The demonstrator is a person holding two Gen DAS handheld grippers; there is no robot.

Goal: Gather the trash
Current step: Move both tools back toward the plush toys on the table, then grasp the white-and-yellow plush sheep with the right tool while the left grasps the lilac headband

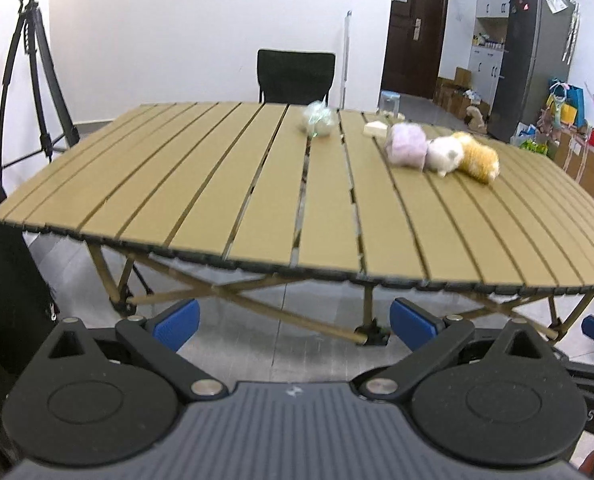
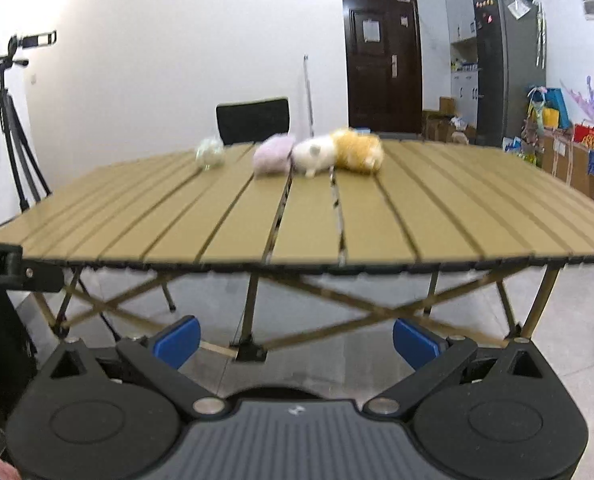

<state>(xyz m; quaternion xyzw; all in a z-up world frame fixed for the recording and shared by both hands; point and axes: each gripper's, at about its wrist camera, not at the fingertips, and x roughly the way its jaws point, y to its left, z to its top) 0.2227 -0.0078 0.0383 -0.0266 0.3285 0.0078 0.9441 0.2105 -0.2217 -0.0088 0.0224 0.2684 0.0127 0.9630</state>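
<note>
Near the table's (image 1: 201, 184) far edge: crumpled wrapper (image 1: 318, 119), then three plush toys (image 1: 443, 151) touching. Left gripper (image 1: 295, 325) and right gripper (image 2: 295, 338) spread wide, empty.

Your right gripper (image 2: 295, 338) hangs below the near edge of the tan slatted folding table (image 2: 437, 220), its blue-padded fingers (image 2: 177, 340) spread wide with nothing between them. Toward the table's far edge lies a crumpled clear plastic wad (image 2: 209, 153). Right of it, three plush toys sit in a touching row: lilac (image 2: 273, 156), white (image 2: 314, 154), orange (image 2: 359, 148). A black chair back (image 2: 253, 119) rises behind the table.
</note>
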